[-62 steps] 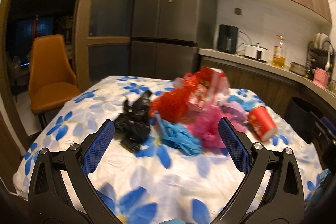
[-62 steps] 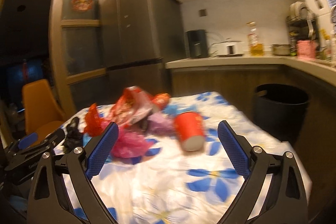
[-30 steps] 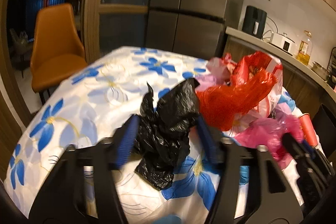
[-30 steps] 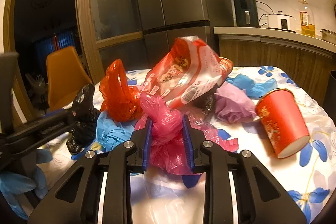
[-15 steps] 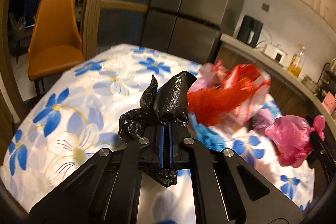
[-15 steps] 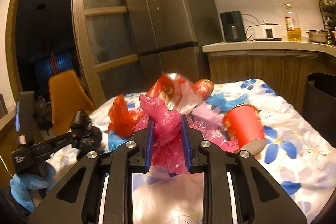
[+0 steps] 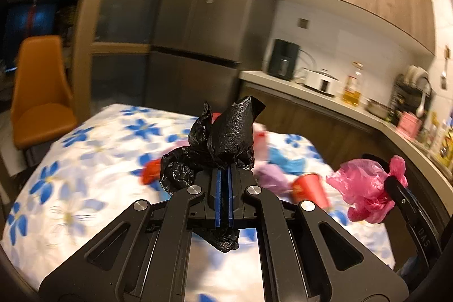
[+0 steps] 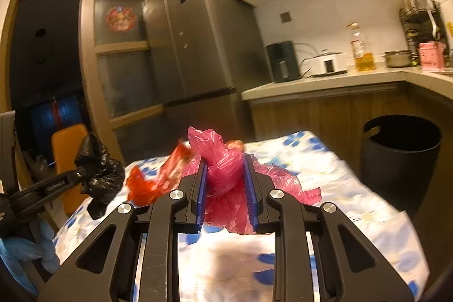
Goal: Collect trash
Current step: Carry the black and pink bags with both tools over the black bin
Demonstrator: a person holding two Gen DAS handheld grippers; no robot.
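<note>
A crumpled black plastic bag [image 7: 226,137] is pinched in my left gripper [image 7: 223,174], which is shut on it and holds it above the flowered table [image 7: 85,183]. My right gripper [image 8: 224,174] is shut on a pink plastic bag [image 8: 220,160], also lifted off the table. In the left wrist view the pink bag [image 7: 365,188] hangs at the right; in the right wrist view the black bag [image 8: 99,171] hangs at the left. A red paper cup [image 7: 310,188], a red bag [image 8: 141,186], a purple wad [image 7: 271,174] and blue scraps [image 7: 286,160] lie on the table.
A black bin [image 8: 399,154] stands on the floor right of the table, below the wooden counter [image 8: 325,84] with appliances and an oil bottle. A tall grey fridge [image 8: 203,47] is behind the table. An orange chair [image 7: 39,92] stands at the left.
My left gripper closed on the black bag and lifted it. My right gripper, holding the pink bag, rose off the pile too. Both views have swung toward the counter and bin.
</note>
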